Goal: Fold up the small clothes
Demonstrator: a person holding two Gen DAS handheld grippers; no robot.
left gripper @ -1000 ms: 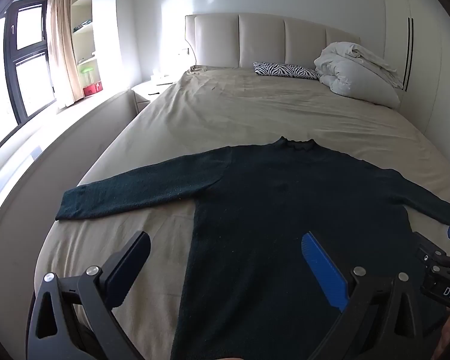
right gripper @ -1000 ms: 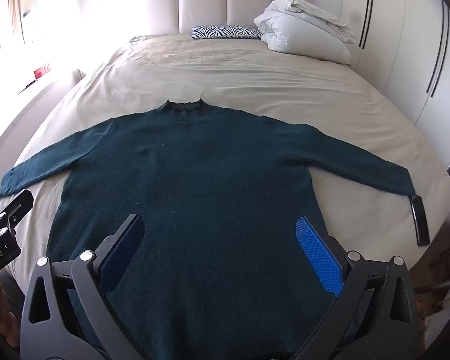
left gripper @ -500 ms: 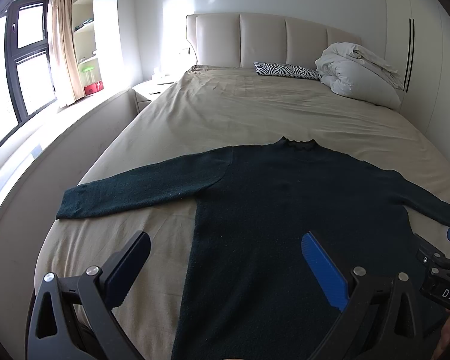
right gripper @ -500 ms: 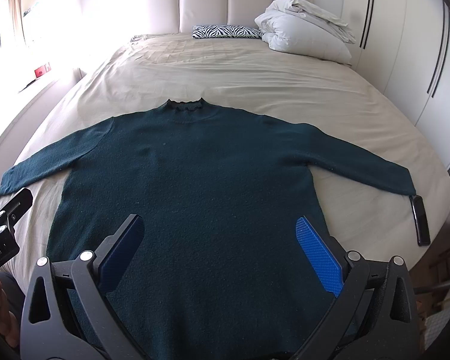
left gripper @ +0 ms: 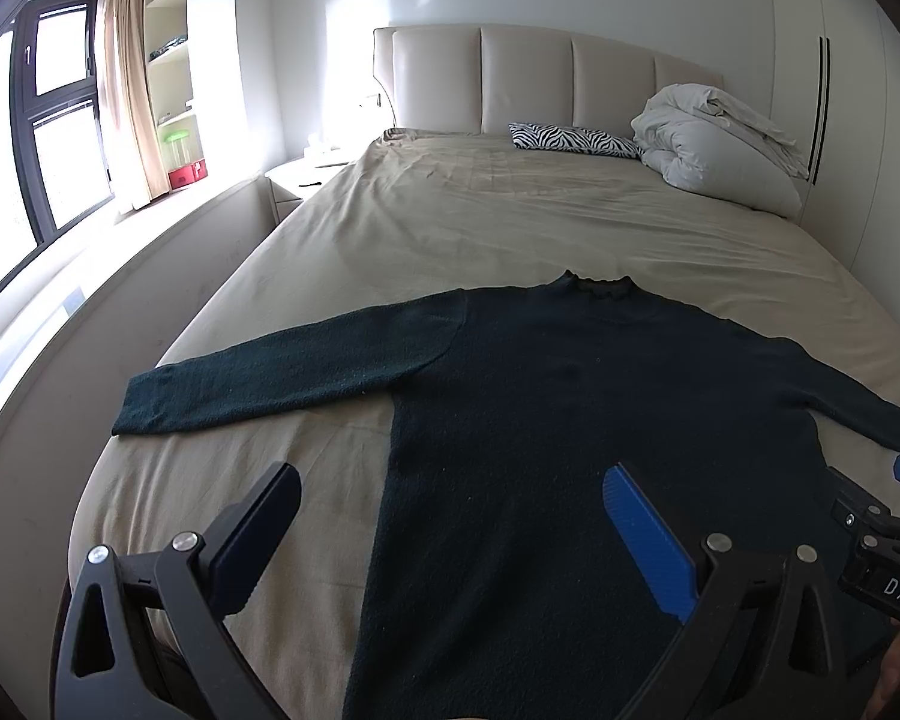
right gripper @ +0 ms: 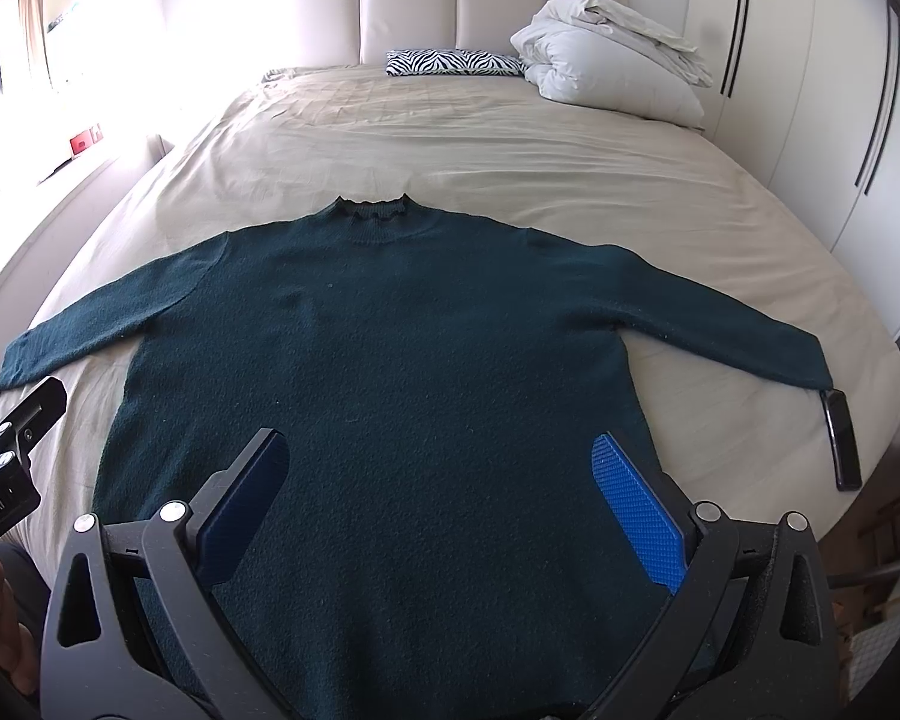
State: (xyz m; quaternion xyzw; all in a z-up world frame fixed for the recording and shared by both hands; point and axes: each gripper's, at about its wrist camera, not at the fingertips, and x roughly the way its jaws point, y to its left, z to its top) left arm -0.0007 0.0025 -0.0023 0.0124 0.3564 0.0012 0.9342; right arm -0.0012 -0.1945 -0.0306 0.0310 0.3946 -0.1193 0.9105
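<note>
A: Where's the sweater (right gripper: pixel 390 360)?
B: Flat on the beige bed (right gripper: pixel 510 156), nubby dark-green knit, sleeves spread, hem cut off.
A: Grippers?
B: Left hand-held gripper (left gripper: pixel 450 540) and right hand-held gripper (right gripper: pixel 444 498) gape wide, empty.

A home bedroom is shown: a wide bed (left gripper: pixel 510 228) with padded headboard (left gripper: pixel 528 84), folded duvet (left gripper: pixel 714 150), curtained window (left gripper: pixel 60 108) at the left.

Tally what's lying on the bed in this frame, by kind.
Sweater: 1
Zebra-print pillow: 1
Bundled white duvet: 1
Black phone: 1
Total: 4
</note>
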